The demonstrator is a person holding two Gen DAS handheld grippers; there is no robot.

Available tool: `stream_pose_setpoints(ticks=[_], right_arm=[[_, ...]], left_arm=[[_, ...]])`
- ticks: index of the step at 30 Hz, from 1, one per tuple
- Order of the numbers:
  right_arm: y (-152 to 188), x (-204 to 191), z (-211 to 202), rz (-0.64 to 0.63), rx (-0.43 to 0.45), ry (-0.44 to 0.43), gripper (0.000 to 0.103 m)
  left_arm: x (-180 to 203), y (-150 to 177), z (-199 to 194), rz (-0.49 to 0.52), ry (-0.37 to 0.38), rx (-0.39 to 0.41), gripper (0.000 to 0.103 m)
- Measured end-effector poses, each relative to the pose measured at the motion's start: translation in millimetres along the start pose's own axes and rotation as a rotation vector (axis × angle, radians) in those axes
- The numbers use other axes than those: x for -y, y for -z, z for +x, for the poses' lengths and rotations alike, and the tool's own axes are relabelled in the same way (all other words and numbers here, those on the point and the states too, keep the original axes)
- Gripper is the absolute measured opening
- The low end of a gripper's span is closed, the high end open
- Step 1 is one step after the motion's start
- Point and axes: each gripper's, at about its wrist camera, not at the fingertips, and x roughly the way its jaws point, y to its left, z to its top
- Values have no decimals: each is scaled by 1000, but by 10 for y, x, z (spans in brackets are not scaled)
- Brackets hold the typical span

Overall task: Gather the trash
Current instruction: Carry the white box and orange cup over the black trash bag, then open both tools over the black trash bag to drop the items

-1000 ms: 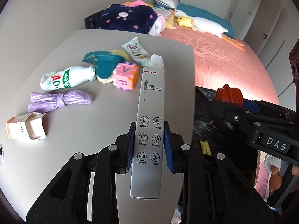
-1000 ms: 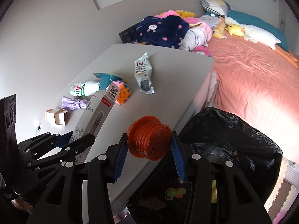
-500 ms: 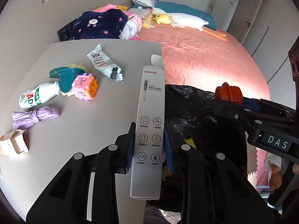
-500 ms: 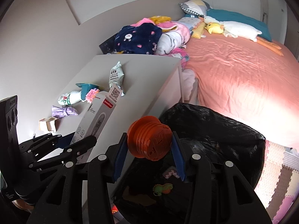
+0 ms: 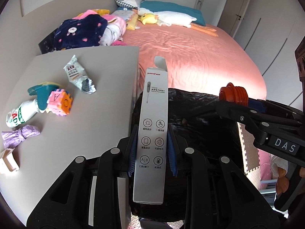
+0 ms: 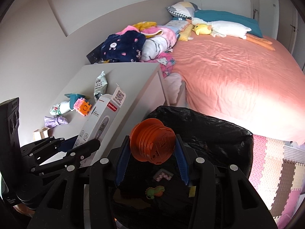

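My left gripper is shut on a long grey thermometer box, held over the near rim of a black trash bag. The box also shows in the right wrist view. My right gripper is shut on an orange ribbed plastic spool, held above the open trash bag. The spool also shows in the left wrist view.
On the grey nightstand lie a torn foil packet, a teal scoop, a pink and orange foam cube, a white bottle, a purple bag and a small carton. A pink bed lies beyond.
Both grippers have moved right, off the nightstand, and now hang over the trash bag with the box and the spool still held.
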Motion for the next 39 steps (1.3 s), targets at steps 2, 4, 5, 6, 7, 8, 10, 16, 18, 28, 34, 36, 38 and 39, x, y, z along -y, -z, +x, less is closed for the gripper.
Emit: stream_pose_setpoints(ticks=[2, 4, 5, 6, 7, 8, 10, 16, 18, 28, 34, 36, 38, 39], right_arm=[[6, 55, -37, 13, 6, 10, 47], [9, 117, -73, 26, 13, 19, 47], [13, 154, -94, 34, 17, 24, 47], [14, 185, -109, 41, 20, 29, 47], [18, 214, -128, 50, 22, 34, 47], [21, 255, -147, 60, 25, 42, 47], [40, 319, -182, 76, 30, 52, 47], [83, 498, -228, 119, 31, 76, 47], [95, 554, -233, 132, 28, 83, 47], [123, 792, -324, 231, 60, 128, 65], [106, 881, -379, 254, 91, 166, 80], [102, 892, -361, 253, 87, 157, 80], [96, 879, -335, 246, 81, 147, 80], [85, 870, -318, 242, 78, 143, 80]], left_arm=[[55, -31, 27, 16, 11, -3, 28], [112, -64, 56, 30, 25, -7, 28], [133, -79, 70, 35, 31, -9, 28], [162, -95, 84, 43, 38, -11, 28], [187, -111, 98, 51, 45, -13, 28], [212, -128, 110, 57, 49, -16, 28], [264, -148, 140, 71, 60, -24, 28], [404, -164, 212, 110, 89, -47, 28], [445, -161, 238, 122, 97, -56, 28], [494, -139, 409, 98, 84, -142, 97], [357, -157, 406, 13, 74, -144, 97], [323, -148, 386, -2, 65, -137, 97], [301, -159, 386, -5, 53, -134, 97], [296, -154, 379, -5, 49, -132, 97]])
